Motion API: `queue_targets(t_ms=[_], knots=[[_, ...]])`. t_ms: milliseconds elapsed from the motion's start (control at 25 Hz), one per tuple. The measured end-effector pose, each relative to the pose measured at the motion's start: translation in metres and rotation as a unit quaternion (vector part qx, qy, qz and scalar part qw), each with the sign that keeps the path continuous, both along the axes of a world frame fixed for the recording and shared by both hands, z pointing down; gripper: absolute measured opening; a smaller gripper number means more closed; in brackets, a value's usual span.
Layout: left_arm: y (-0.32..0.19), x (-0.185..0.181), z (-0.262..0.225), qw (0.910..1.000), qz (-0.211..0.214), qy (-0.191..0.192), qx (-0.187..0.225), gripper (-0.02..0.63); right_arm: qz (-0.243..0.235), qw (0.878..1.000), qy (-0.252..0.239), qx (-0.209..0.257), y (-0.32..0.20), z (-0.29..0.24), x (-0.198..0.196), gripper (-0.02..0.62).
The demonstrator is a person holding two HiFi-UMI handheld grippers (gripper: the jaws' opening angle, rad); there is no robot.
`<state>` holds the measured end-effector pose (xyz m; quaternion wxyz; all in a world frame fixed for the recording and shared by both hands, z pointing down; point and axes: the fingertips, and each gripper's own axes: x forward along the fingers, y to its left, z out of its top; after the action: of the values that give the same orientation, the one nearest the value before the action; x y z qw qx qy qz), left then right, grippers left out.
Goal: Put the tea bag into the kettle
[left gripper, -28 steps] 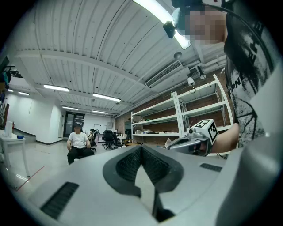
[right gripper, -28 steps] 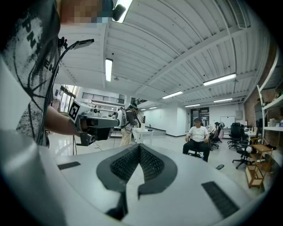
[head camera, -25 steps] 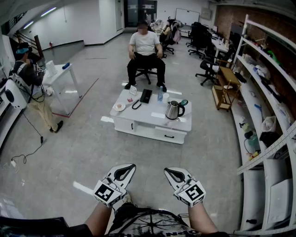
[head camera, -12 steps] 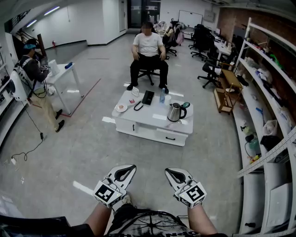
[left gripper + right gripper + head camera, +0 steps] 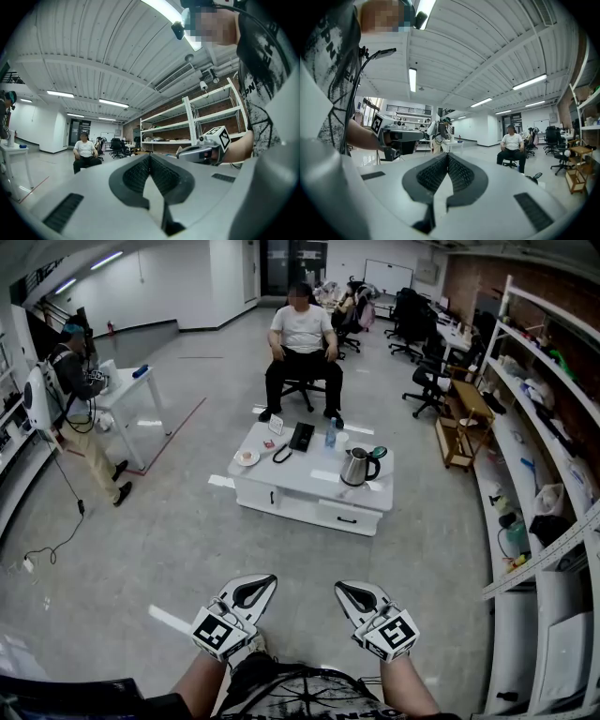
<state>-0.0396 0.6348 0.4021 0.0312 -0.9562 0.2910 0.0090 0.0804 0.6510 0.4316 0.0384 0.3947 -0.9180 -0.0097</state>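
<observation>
Pre-approach step, task not started: the person stands well apart from the low white tabletop (image 5: 302,482), both claws held level out front near the body, over bare grey floor (image 5: 169,540). Left claw (image 5: 257,588) is clenched on nothing, its ribbed dark pads meeting at the tip in the left gripper view. Right claw (image 5: 352,595) is the same, pinched together and empty. The kettle (image 5: 353,466) stands upright on the right part of the tabletop: shiny steel body, dark handle toward the right, and I cannot tell if the lid is on. A teal round thing (image 5: 373,450) lies just beside it, possibly the lid. The tea bag is not made out at this range; it is probably among the small items on the left half, near a small white saucer (image 5: 246,457) and a flat black rectangular thing (image 5: 300,435), and a clear bottle (image 5: 329,434) stands nearby. Next move, as I judge it: walk up to the tabletop, spot the tea bag, spread one claw and pinch it. The bag is likely thin, soft paper, so a light tip grip is called for. The kettle mouth needs to be uncovered before the drop. A seated person (image 5: 302,341) is behind the tabletop, and open metal shelves (image 5: 548,456) run along the right wall.
</observation>
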Motion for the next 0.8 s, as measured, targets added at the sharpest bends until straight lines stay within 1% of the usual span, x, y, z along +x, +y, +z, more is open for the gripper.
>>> queue_targets(t_ms=[240, 400, 600, 800], knots=[[-0.004, 0.0, 0.001, 1.0, -0.002, 0.007, -0.007, 0.006, -0.002, 1.0, 0.004, 0.002, -0.002, 0.0, 0.001, 0.009], [-0.009, -0.002, 0.008, 1.0, -0.002, -0.001, -0.003, 0.006, -0.005, 1.0, 0.008, 0.001, -0.009, 0.004, -0.002, 0.009], [-0.023, -0.008, 0.008, 0.9999, -0.007, 0.007, -0.011, 0.006, -0.006, 1.0, 0.006, 0.003, -0.027, 0.004, -0.008, 0.009], [-0.05, -0.017, 0.003, 0.9999, -0.008, 0.01, -0.011, 0.006, -0.011, 1.0, 0.008, 0.007, -0.053, 0.0, -0.022, 0.009]])
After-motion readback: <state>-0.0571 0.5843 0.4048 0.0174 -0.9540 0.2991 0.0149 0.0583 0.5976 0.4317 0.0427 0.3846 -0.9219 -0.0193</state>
